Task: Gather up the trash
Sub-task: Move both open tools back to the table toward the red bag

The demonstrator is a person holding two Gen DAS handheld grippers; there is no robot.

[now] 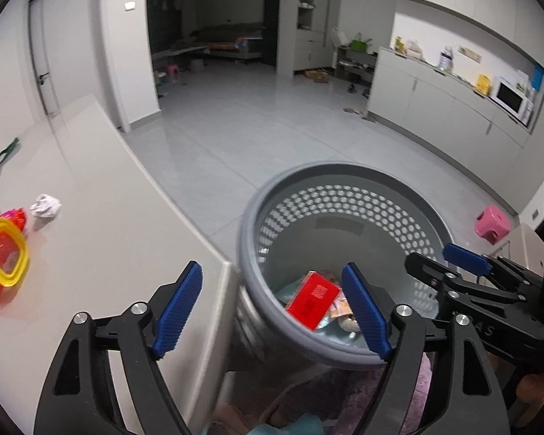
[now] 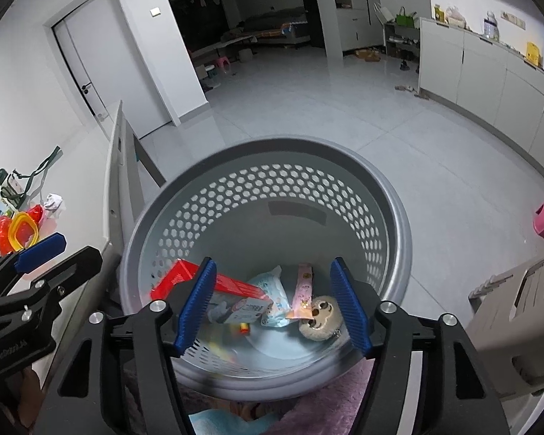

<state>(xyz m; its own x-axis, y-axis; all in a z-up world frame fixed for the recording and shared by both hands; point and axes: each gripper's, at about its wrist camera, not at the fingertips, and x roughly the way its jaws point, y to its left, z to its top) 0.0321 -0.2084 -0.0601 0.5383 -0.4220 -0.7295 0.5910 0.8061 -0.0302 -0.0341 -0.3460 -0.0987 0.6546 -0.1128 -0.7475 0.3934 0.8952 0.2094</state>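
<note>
Grey basket [image 2: 391, 224] holds a red box [image 2: 235, 284] and wrappers; both my claws, left claw [image 1: 272, 308] and right claw [image 2: 272, 304], spread empty; crumpled paper [image 1: 45, 206] at left awaits on the bench [image 1: 119, 239].

Red box [image 2: 214, 286] partly behind claw pad

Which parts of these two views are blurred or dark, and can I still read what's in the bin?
Left wrist: basket rim and red box motion-smeared, far room dark, fisheye bends the table edge. Right wrist: red box streaked, wrappers readable, floor glare behind.
</note>
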